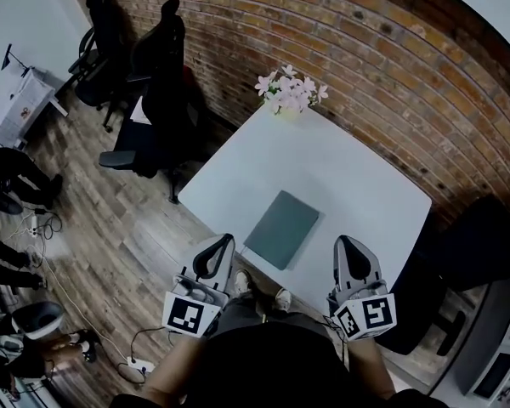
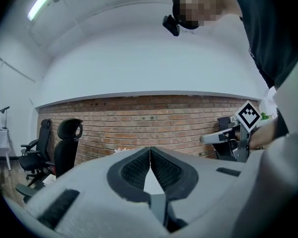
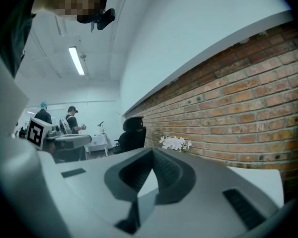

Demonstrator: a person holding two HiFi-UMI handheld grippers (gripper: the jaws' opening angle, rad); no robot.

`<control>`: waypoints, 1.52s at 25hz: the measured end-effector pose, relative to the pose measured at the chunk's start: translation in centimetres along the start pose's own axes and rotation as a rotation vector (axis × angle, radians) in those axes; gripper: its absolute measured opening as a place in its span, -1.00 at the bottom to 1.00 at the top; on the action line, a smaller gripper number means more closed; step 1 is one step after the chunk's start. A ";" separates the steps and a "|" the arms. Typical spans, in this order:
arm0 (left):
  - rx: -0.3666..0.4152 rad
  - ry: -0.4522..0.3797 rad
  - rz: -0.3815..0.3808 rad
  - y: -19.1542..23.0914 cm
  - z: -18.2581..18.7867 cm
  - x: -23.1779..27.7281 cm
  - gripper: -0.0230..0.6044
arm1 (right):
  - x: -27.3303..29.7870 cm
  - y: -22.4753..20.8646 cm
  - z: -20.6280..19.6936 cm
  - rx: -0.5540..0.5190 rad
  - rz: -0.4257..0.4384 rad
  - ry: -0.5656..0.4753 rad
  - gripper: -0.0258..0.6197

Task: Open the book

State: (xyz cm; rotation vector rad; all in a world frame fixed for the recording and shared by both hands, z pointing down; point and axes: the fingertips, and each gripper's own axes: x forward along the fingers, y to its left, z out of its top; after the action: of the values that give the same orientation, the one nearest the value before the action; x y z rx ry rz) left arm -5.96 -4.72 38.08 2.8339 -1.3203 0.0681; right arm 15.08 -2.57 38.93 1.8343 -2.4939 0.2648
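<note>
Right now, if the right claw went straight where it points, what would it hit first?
Likely the brick wall, close to the flowers. The shut right claw points about level over the white table, passing right of the book; depth is unclear.

The grey-green book (image 1: 281, 229) lies closed, flat, near the table's front edge.

Table (image 1: 357, 177) surface lies open around the book (image 1: 281, 228) — reachable from every side. Flowers (image 1: 291, 89) occupy the far corner; chairs (image 1: 160, 70) stand left.

book (image 1: 281, 229): grey-green | table (image 1: 357, 164): white | wall (image 1: 391, 58): red brick | flowers (image 1: 291, 87): white | chair (image 1: 166, 66): black
</note>
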 end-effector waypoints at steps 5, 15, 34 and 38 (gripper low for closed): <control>-0.025 0.019 -0.002 1.4 -1.1 0.3 -0.84 | 1.7 0.1 -2.0 0.036 -0.002 0.053 -0.89; -0.042 0.057 -0.012 2.6 -2.6 0.8 -0.84 | 3.9 -0.6 -7.9 0.225 -0.028 0.179 -0.89; -0.037 0.114 -0.005 2.8 -4.3 1.2 -0.84 | 7.5 -1.3 -22.3 0.551 -0.079 0.432 -0.62; -0.027 0.123 0.009 3.4 -4.3 1.0 -0.84 | 7.7 -1.8 -24.5 0.562 -0.105 0.478 -0.57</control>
State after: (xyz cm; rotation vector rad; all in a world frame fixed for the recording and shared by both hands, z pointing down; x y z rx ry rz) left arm -8.07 -7.49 42.43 2.7523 -1.2987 0.2198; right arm 12.67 -6.53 64.23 1.7586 -2.1060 1.3328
